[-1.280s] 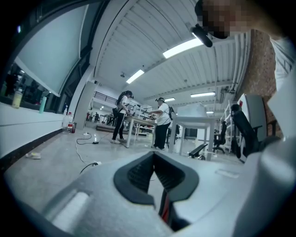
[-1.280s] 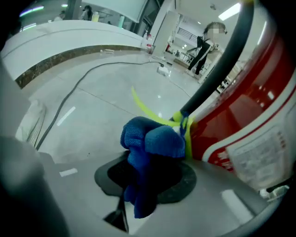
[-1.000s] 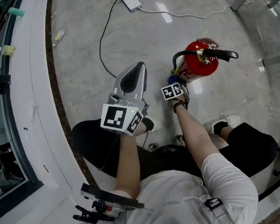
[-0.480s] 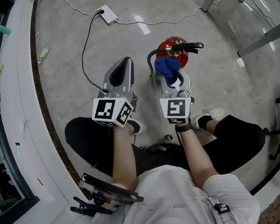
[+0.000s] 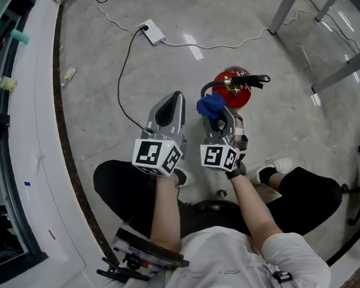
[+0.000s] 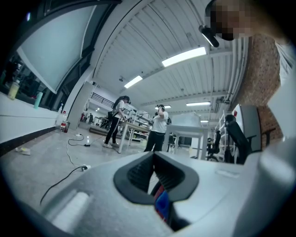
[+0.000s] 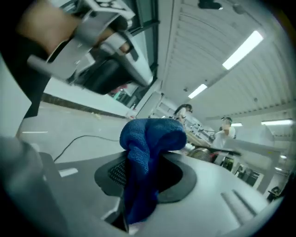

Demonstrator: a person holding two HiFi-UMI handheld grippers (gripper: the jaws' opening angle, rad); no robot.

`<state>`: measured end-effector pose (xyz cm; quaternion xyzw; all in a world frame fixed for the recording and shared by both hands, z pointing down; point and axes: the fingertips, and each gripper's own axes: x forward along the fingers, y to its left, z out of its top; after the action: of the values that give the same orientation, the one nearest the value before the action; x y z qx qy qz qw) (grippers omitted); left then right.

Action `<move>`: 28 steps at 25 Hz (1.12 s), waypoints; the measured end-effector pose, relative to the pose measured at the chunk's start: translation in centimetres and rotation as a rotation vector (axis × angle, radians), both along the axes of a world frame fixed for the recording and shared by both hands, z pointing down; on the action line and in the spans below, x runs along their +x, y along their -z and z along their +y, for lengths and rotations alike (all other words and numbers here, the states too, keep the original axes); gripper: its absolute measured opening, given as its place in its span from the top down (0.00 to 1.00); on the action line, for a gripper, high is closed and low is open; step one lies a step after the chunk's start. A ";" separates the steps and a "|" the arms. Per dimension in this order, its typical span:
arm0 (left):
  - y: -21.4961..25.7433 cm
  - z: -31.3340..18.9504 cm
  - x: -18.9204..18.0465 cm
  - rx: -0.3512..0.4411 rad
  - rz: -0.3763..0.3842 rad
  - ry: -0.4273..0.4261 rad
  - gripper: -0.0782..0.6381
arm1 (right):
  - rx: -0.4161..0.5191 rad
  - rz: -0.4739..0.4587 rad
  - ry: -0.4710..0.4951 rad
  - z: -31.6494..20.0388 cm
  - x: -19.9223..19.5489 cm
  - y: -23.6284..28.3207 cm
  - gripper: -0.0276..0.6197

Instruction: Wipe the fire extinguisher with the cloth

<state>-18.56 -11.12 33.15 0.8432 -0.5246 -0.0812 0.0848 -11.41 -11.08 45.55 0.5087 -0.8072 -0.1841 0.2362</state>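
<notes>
Blue cloth (image 5: 211, 104) pinched between right gripper (image 5: 220, 117) fingers, bunched above them | cloth held just beside red extinguisher (image 5: 237, 95), contact cannot be told | extinguisher stood upright on floor (image 5: 286, 126) | left gripper (image 5: 174, 102) fingers pressed together, nothing held, positioned just left of right gripper

Right gripper (image 5: 219, 116) raised cloth (image 5: 209, 104) from extinguisher (image 5: 235, 90) base.

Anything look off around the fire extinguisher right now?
Nothing stands out. The fire extinguisher stands upright on the floor, and the blue cloth is bunched but firmly clamped in the right tongs.
</notes>
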 end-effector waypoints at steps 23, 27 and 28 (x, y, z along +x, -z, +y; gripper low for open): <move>0.0 -0.8 1.8 0.011 -0.045 -0.043 0.89 | -0.894 -0.048 -0.078 2.1 1.3 -29.7 0.77; 2.3 0.1 2.4 0.047 -0.019 -0.050 0.89 | -0.775 -0.300 -0.123 2.5 2.5 -21.1 0.76; 2.9 0.5 2.5 0.051 -0.013 -0.052 0.89 | -0.751 -0.368 -0.133 2.8 2.9 -18.8 0.76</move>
<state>-16.06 -10.62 30.20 0.8589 -0.5010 -0.0866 0.0621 -8.52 -8.26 64.32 0.4627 -0.8123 0.2325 0.2683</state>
